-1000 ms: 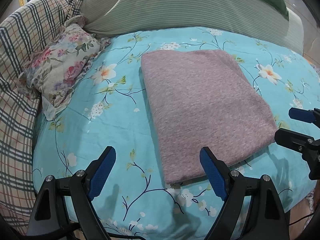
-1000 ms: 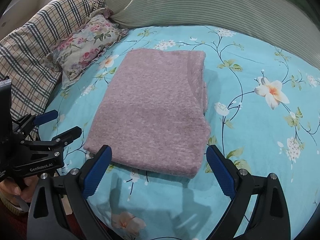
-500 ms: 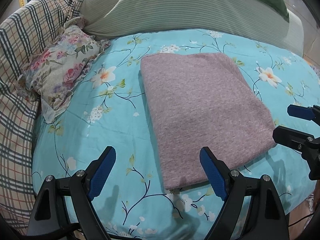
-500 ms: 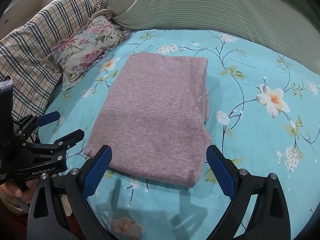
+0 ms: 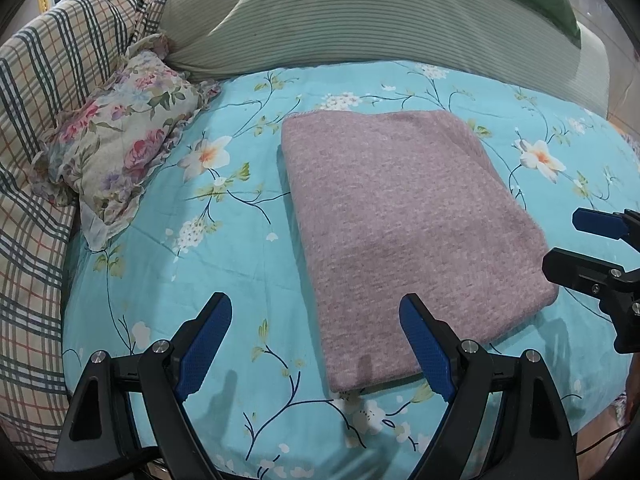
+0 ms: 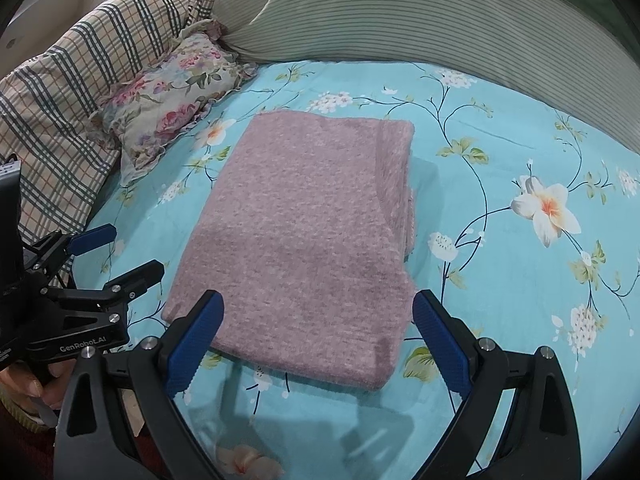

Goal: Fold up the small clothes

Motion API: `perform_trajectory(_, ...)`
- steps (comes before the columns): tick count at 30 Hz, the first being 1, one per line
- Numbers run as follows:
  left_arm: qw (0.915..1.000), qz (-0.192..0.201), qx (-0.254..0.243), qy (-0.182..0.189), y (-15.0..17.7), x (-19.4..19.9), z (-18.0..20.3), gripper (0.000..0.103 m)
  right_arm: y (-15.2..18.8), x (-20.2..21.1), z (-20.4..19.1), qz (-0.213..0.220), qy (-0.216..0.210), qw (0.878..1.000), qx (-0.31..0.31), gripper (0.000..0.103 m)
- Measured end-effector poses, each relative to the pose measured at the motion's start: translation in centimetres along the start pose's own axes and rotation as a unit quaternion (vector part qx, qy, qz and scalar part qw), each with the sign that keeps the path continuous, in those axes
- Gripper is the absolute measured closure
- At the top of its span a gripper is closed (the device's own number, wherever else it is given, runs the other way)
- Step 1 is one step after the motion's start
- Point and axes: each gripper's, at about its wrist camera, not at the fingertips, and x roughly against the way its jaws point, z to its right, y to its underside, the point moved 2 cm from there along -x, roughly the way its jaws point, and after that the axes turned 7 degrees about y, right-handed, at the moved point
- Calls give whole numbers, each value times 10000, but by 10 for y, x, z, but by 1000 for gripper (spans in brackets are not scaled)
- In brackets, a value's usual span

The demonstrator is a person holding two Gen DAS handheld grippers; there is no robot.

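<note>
The mauve knitted garment [image 5: 404, 216] lies folded into a neat rectangle in the middle of the bed [image 5: 240, 264], on the turquoise sheet with white flowers and dark twigs. Its surface is flat and fuzzy, a little speckled, with no sleeve or collar to be seen. In the right wrist view the garment [image 6: 304, 232] shows several layers stacked along its edge at 3 o'clock, and its near corners are rounded and thick.

The left claw [image 5: 316, 344] is spread wide and holds nothing; its blue pads [image 5: 204, 344] stand over the sheet, the one at 5 o'clock over the near edge of the garment. The right claw [image 6: 318, 340] is spread wide too, empty, with the near edge of the garment between its two fingers. I cannot tell if either claw touches the cloth.

Each claw shows in the other camera: the right one at 3 o'clock of the left view, the left one at 9 o'clock of the right view, where a hand [image 6: 36, 384] grips its handle.

At 10 o'clock from the garment lies a small floral cushion [image 5: 120, 140], beside a plaid pillow [image 5: 36, 128]. At 12 o'clock lies a long green striped pillow [image 5: 360, 16]
</note>
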Motion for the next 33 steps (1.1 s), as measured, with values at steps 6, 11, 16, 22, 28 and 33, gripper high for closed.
perform_trajectory(6, 10000, 11, -16, 13, -5, -2, -2, 17, -3, -2, 5, 15, 17, 10000, -14, 8)
perform_trajectory(11, 10000, 66, -27, -12, -8, -3, -2, 17, -7, -7, 9, 13, 31, 10000, -39, 8)
perform_trajectory(16, 9999, 93, -18, -86, -13, -10, -2, 17, -10, -11, 12, 12, 23, 10000, -78, 8)
perform_trajectory(22, 9999, 39, 72, -112, -16, -17, -9, 17, -10, -14, 14, 4, 25, 9999, -128, 8)
perform_trajectory(28, 9998, -10, 152, -161, -17, -19, -14, 17, -10, -13, 14, 24, 11, 9999, -146, 8)
perform_trajectory(33, 9996, -17, 200, -184, -16, -18, -16, 16, -10, -13, 14, 56, 12, 9999, -133, 8)
